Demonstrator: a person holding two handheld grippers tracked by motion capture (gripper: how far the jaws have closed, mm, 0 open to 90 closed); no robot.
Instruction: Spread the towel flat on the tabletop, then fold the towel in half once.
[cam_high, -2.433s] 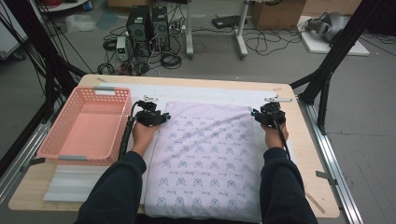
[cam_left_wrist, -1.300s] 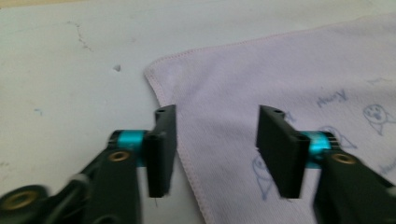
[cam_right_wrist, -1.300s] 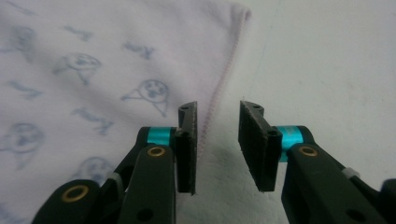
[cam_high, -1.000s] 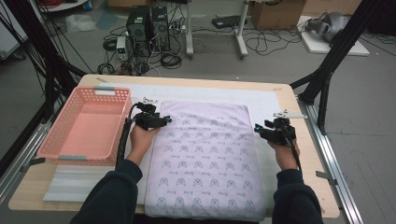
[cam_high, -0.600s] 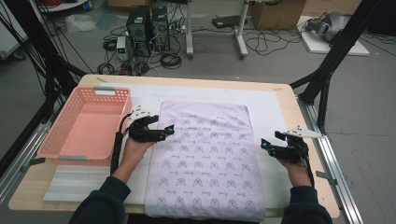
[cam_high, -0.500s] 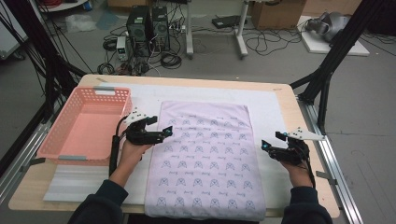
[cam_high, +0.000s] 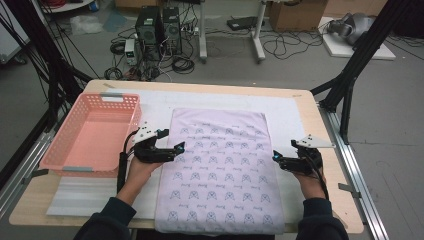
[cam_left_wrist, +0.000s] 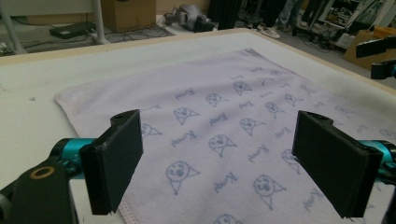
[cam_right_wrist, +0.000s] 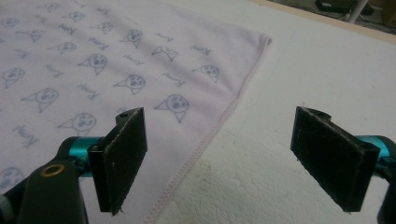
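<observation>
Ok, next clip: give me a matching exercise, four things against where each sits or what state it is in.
Things:
1. towel
2. basket
3. left gripper
4. right gripper

Places or states:
A. pink, nothing inside, at the table's left edge
B. jaws open, at the cloth's right-hand edge
C. spread flat in the middle, printed with small faces
D. jaws open, over the cloth's left-hand edge

Pairs: 1-C, 2-A, 3-D, 4-B

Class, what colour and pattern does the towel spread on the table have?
The towel is pale lilac, printed with small blue-grey cat faces and script words; the left gripper view shows it best.
</observation>
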